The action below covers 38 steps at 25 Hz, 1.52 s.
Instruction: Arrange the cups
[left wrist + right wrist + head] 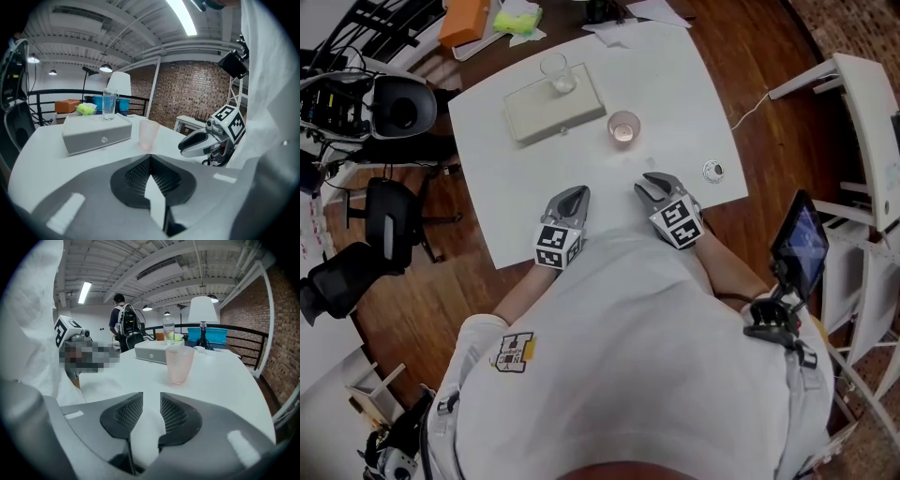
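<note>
**Desk:** Where are the cups placed?

**Caption:** A pink cup [623,128] is seen upright on the white bench [506,197], just beside the right end of the grey box [553,108]. A clear glass [557,73] is stood on top of the box, at its far edge.

**Desk:** Which tool is better placed for the pink cup?

**Caption:** Both are held on the near side of the grey box, apart from it. The cup lies almost straight ahead of the right tool [649,184], which is judged the nearer. The left tool [575,193] is held further off, below the box's near edge. The cup's long axis is vertical, so a level approach across its wall is probably called for.

**Desk:** How are the tools set?

**Caption:** The left tool's jaws are pressed together on nothing. The right tool's jaws are parted by a narrow gap and nothing is gripped. A wider opening would likely be needed before the cup could be taken.

**Desk:** And the setting?

**Caption:** A plain matte bench top is shown, with a small round object [713,171] lying well to the right of the box. Dark wooden floor [750,56] is seen around the bench, with a brick wall [281,333] beyond.
</note>
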Each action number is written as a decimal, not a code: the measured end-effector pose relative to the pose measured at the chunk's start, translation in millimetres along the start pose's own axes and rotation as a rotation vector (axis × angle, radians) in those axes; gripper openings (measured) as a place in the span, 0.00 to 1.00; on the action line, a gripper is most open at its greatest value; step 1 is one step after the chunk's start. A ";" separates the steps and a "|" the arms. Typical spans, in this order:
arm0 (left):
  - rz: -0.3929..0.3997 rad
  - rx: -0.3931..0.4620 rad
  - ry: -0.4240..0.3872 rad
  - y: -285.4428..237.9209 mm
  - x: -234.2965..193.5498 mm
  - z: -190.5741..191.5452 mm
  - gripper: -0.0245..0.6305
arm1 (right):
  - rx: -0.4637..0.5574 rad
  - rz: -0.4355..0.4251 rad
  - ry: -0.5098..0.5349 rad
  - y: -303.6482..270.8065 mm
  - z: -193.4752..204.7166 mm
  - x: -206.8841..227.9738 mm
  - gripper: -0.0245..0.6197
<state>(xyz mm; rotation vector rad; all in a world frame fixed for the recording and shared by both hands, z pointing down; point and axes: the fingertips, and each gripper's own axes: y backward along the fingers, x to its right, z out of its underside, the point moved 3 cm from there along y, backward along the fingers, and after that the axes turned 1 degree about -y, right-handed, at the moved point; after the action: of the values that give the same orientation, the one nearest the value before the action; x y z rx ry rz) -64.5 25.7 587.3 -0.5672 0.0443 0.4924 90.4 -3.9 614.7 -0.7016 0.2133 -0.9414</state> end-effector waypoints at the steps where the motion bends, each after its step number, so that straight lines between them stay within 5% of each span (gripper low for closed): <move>1: -0.002 -0.004 -0.025 -3.7 0.6 -1.7 0.04 | 0.000 0.004 -0.002 1.2 0.8 2.0 0.21; 8: -0.013 0.017 -0.219 -53.3 -13.3 -21.7 0.05 | -0.006 0.046 -0.012 15.1 9.9 22.7 0.21; 16: 0.115 0.034 -0.344 -114.8 -16.4 -39.4 0.38 | -0.007 0.088 -0.055 33.3 20.8 46.6 0.23; 23: 0.280 0.031 -0.438 -149.1 -2.2 -45.3 0.66 | -0.013 0.076 -0.068 38.7 24.8 54.7 0.34; 30: 0.365 0.060 -0.491 -172.5 2.7 -58.0 0.69 | -0.033 0.080 -0.058 27.9 17.4 58.4 0.35; 38: 0.360 0.084 -0.539 -183.5 7.7 -61.4 0.62 | -0.062 0.096 -0.063 16.3 16.3 59.3 0.35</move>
<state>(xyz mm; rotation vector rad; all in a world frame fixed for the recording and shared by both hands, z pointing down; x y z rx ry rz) 32.3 -137.4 626.6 -0.3286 -0.3510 0.9765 143.5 -37.5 624.3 -0.7699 0.2195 -0.8228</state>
